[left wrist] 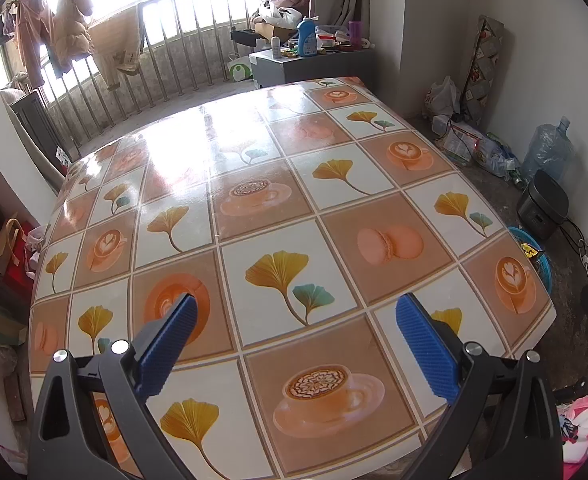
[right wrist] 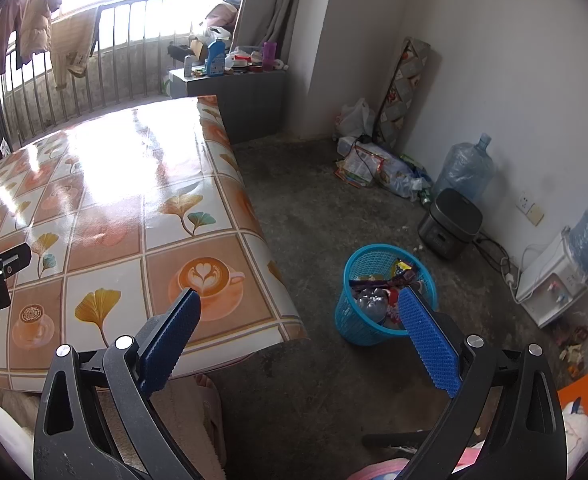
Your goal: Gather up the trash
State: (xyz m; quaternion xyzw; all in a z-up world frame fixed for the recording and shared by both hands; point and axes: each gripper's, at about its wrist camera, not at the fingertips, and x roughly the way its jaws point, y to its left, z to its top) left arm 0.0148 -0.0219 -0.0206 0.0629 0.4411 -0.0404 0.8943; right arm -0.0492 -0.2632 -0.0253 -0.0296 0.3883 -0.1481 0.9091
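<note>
A bare room with a barred window at the upper left holds a bench [left wrist: 253, 208] covered in a glossy cloth of coffee cups and ginkgo leaves. The left gripper [left wrist: 296, 304] hangs over it, fingers spread wide and holding nothing. The right gripper [right wrist: 300, 300] is likewise wide apart and empty. At centre right of the right view, a blue basket [right wrist: 354, 320] on the floor holds the trash [right wrist: 382, 288]: wrappers and a crushed bottle.
</note>
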